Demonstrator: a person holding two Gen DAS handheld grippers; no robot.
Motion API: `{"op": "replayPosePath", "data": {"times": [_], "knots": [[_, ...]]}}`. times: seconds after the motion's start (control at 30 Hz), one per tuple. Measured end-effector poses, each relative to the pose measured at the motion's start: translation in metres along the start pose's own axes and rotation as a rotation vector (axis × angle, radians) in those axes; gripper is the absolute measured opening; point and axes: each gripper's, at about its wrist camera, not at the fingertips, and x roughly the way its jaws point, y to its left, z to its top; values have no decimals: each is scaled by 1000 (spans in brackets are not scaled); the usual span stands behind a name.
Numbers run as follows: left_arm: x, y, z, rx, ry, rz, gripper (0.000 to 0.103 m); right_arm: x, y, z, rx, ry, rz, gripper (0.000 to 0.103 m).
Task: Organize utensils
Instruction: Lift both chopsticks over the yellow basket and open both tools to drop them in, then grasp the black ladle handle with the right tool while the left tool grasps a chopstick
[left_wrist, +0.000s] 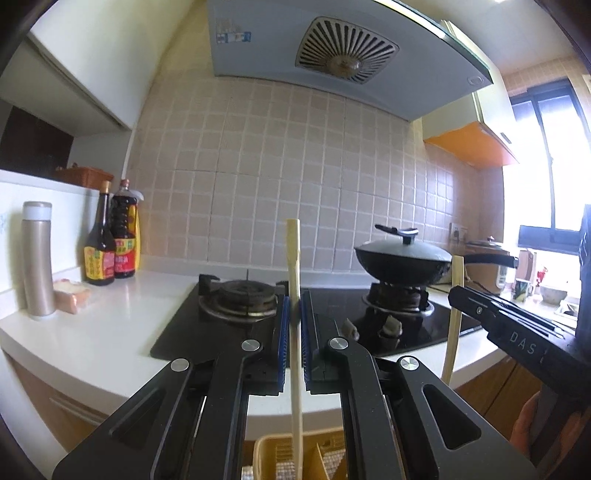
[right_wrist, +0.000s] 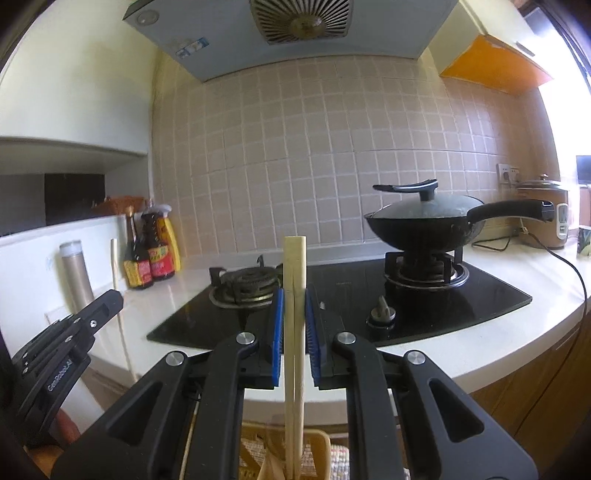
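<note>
a: left wrist view first. what is the left gripper doing?

b: its blue pads are pressed onto a single chopstick, which stands upright between them, its top above the fingertips and its lower end dropping toward a yellow basket right under the tool.

a: anything off to the side?

b: to the right, the right gripper shows side-on, with a pale stick running up through it; from here you see only one stick edge. ahead of the tool, a black hob on the white counter; a lidded wok ahead-right, two sauce bottles and a metal flask ahead-left.

a: now the right wrist view.

b: the right gripper is clamped on a pair of chopsticks, and here the seam between the two sticks is plain, which the other view could not show. they stand upright, lower ends going down into the basket below the fingers.

a: and the other tool?

b: the left gripper sits to the lower left, its stick rising just past its tip. whether its fingers are shut cannot be told from this side. this view also shows the wok's long handle and a rice cooker with its cord, far right.
</note>
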Motion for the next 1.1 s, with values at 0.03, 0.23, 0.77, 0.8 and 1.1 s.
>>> {"op": "replayPosePath", "data": {"times": [0.03, 0.23, 0.77, 0.8, 1.1], "knots": [[-2, 3, 0, -13, 6, -10, 7, -2, 0, -1, 3, 10, 13, 11], [-30, 14, 10, -88, 30, -84, 44, -25, -4, 3, 27, 58, 73, 39], [-126, 5, 36, -63, 226, -191, 64, -118, 6, 15, 22, 183, 121, 63], [-128, 5, 33, -57, 255, -187, 64, -122, 7, 13, 8, 209, 117, 63], [-135, 21, -38, -56, 620, -157, 63, -120, 11, -47, -44, 605, 101, 63]]}}
